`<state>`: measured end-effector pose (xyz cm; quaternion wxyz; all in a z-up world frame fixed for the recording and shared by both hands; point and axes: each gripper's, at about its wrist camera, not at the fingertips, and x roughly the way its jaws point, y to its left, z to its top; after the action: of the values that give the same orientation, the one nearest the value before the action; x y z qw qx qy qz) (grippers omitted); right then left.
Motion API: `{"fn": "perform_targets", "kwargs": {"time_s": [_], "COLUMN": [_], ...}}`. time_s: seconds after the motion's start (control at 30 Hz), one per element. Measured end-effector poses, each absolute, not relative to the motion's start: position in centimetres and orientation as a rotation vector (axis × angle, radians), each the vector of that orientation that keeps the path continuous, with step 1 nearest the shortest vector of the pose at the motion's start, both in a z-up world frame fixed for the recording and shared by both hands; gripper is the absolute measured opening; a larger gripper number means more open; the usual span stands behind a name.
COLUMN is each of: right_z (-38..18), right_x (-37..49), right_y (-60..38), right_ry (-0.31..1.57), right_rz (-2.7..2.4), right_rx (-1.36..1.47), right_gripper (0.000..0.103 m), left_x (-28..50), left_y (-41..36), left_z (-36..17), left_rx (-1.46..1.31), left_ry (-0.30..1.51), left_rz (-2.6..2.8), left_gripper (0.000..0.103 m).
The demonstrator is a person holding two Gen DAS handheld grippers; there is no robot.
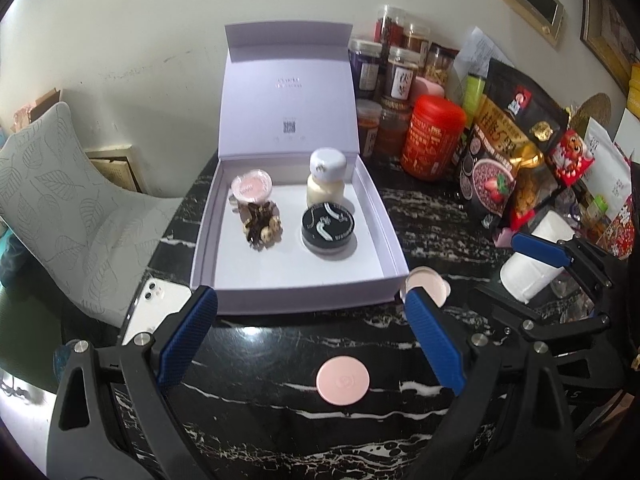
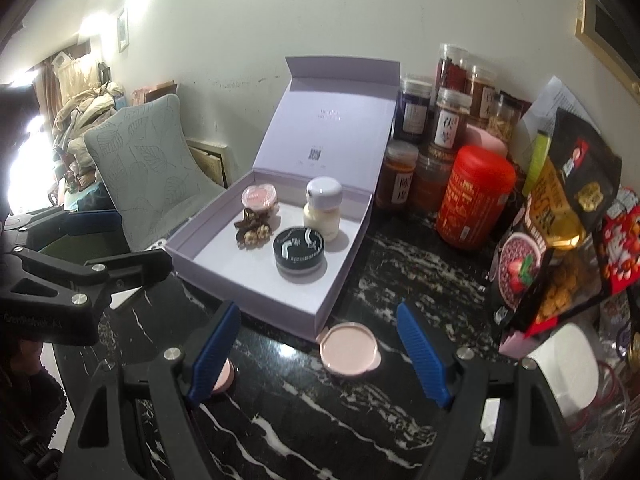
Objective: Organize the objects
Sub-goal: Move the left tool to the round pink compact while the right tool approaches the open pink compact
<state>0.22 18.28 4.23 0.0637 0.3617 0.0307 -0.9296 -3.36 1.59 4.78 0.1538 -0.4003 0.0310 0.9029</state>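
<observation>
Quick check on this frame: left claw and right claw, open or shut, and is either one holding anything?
Left claw: open, holding nothing.
Right claw: open, holding nothing.

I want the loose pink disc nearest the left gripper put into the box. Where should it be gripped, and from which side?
Grip the pink disc across its rim, coming down from above. It lies flat on the black marble table, round and thin, so only opposite edges offer a hold. The left gripper stands open just beyond it.

Both wrist views angled down at box [image 1: 304,288]
</observation>
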Motion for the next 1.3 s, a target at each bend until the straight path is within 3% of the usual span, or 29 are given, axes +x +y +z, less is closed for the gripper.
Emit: {"fn": "perform_targets", "kwargs": {"time_s": [1.3], "right_z": [-5.8], "right_x": [1.8], "right_y": [19.3], "right_ry": [0.036], "right_rz": [-2.701], "right_rx": [1.305], "right_gripper": [0.081], "left_x": [-1.1], "left_y": [2.7], "left_z": [-6.4], "left_rx": [-1.375], "left_ry": [0.009], "left_rz": [2.418], "left_gripper": [0.095]}}
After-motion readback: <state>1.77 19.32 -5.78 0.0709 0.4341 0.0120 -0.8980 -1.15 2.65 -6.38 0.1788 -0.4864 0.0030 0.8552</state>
